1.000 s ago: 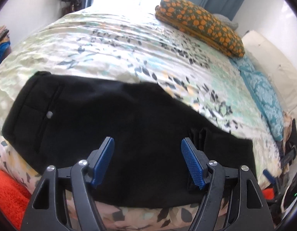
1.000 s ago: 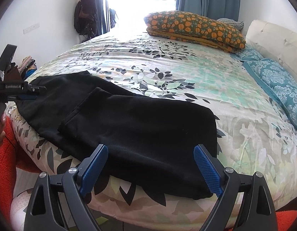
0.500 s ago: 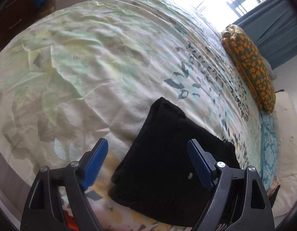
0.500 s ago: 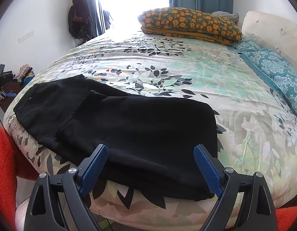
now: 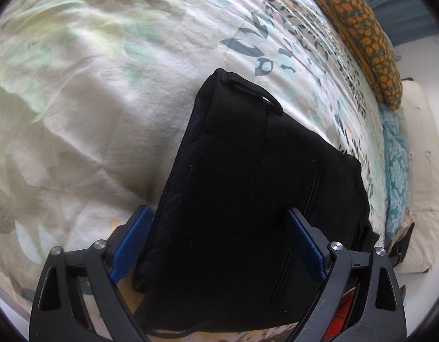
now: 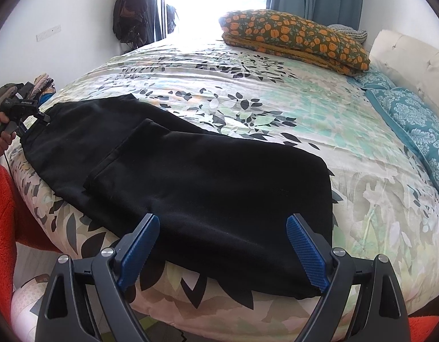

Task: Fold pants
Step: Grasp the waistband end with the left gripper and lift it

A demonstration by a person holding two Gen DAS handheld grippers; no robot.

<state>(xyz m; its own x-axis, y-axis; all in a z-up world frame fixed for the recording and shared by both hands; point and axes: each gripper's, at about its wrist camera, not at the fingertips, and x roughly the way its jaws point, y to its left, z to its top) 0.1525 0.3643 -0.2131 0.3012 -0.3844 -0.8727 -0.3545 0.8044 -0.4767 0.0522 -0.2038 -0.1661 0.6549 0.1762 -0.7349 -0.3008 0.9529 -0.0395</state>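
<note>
Black pants lie along the near edge of the bed, folded over once, with the waistband end to the left. My left gripper is open, and its blue fingers straddle the waistband end of the pants. It also shows in the right wrist view, held by a hand at the far left. My right gripper is open and empty, just above the near edge of the pants at the leg end.
The bed has a leaf-print cover. An orange-patterned pillow lies at the back and a teal pillow at the right. An orange-red rug lies on the floor to the left.
My left gripper has swung to the waistband end and moved in, so the pants now lie between its open fingers. My right gripper has barely moved.
</note>
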